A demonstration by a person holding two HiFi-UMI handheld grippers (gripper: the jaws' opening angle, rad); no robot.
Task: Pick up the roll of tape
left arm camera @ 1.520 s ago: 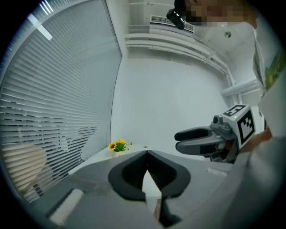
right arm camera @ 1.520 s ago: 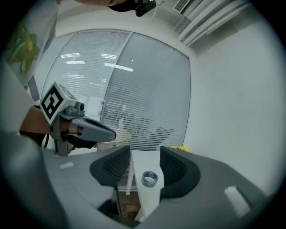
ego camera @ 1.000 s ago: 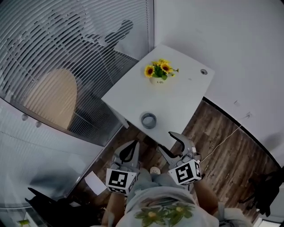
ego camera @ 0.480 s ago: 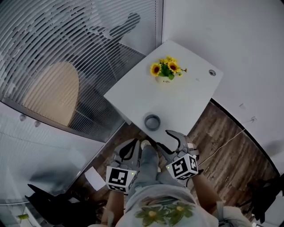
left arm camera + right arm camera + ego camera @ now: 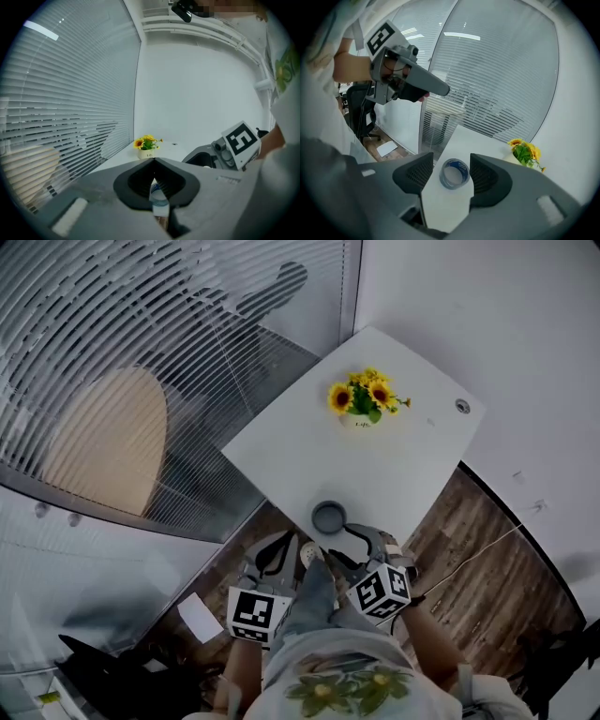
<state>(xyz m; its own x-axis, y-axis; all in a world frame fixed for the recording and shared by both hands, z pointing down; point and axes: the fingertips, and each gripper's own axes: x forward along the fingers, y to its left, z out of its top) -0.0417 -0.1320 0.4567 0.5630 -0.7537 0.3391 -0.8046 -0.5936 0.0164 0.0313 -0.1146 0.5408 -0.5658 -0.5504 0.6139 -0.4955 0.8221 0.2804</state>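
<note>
The roll of tape (image 5: 329, 517), grey-blue, lies flat near the front edge of the white table (image 5: 394, 474). My right gripper (image 5: 362, 540) sits just behind it at the table edge, jaws open. In the right gripper view the roll of tape (image 5: 454, 173) shows between and just beyond the spread fingertips of my right gripper (image 5: 450, 162), untouched. My left gripper (image 5: 277, 557) hangs lower left, off the table, over the person's leg. In the left gripper view, my left gripper (image 5: 153, 161) has its jaws shut with nothing held.
A pot of sunflowers (image 5: 364, 399) stands mid-table, and a cable hole (image 5: 461, 406) is at the far corner. Window blinds (image 5: 141, 324) run along the left. A sheet of paper (image 5: 199, 617) lies on the wooden floor (image 5: 478, 587). An office chair (image 5: 358, 112) stands behind.
The person has stepped closer to the table. My right gripper has advanced up to the roll of tape, which now sits between its open jaws. The left gripper kept its place.
</note>
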